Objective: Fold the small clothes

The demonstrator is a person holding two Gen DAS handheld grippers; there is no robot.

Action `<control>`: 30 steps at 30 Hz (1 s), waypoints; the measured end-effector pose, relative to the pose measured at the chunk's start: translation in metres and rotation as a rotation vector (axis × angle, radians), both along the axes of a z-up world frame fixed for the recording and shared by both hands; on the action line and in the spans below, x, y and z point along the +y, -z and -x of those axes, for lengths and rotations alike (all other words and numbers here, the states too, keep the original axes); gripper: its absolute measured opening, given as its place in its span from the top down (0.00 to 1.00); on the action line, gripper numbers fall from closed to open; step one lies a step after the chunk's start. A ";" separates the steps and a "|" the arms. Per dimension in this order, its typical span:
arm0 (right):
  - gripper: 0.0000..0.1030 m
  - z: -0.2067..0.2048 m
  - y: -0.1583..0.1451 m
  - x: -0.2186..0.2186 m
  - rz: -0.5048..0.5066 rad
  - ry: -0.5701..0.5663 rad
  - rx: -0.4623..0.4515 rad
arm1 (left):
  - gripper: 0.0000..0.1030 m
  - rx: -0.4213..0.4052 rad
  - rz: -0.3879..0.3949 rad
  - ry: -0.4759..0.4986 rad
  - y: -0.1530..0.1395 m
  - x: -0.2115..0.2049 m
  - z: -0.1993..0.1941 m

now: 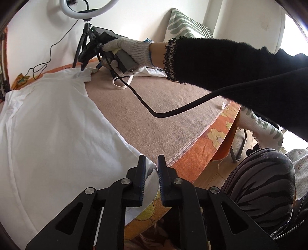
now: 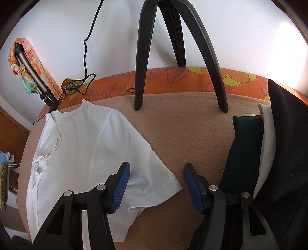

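A beige fleece blanket [image 2: 173,134] is covering the desk. The white cotton T-shirt [image 2: 92,150] is lying flat on its left part. The right gripper [image 2: 156,187] is hovering released over a sleeve; the left gripper [image 1: 151,171], jaws slightly apart, is straddling the hem corner.

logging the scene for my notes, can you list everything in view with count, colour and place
t-shirt: one, white, spread on the blanket's left part
blanket: one, tan, covering the table
tablecloth: one, orange floral, under the blanket
tripod: one, black, legs on the blanket's far edge
ring light: one, white, atop the tripod
folded clothes: a few, dark and white, blanket's right edge
cushion: one, green-patterned, by the wall
left gripper: black, narrow gap, over the shirt's near corner
right gripper: black, blue pads, open over the sleeve
gloved hand: one, white glove, black sleeve
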State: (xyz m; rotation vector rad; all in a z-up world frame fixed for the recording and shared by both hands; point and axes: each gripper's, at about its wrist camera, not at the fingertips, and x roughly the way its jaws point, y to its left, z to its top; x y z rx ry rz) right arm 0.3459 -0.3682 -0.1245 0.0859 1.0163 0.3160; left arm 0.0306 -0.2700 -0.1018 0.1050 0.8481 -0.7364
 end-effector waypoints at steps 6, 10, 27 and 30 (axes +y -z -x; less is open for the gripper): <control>0.56 0.002 0.000 0.001 0.018 -0.002 -0.010 | 0.70 0.012 -0.064 0.003 0.020 -0.009 0.000; 0.82 0.002 0.000 -0.003 -0.018 0.021 -0.004 | 1.00 0.006 -0.052 0.020 0.023 -0.010 -0.005; 1.00 0.012 -0.047 0.008 -0.048 0.055 -0.089 | 0.87 0.044 0.131 -0.075 0.010 0.025 0.001; 1.00 0.012 -0.044 0.005 -0.050 0.068 -0.075 | 0.69 0.042 0.063 -0.028 0.021 0.004 0.007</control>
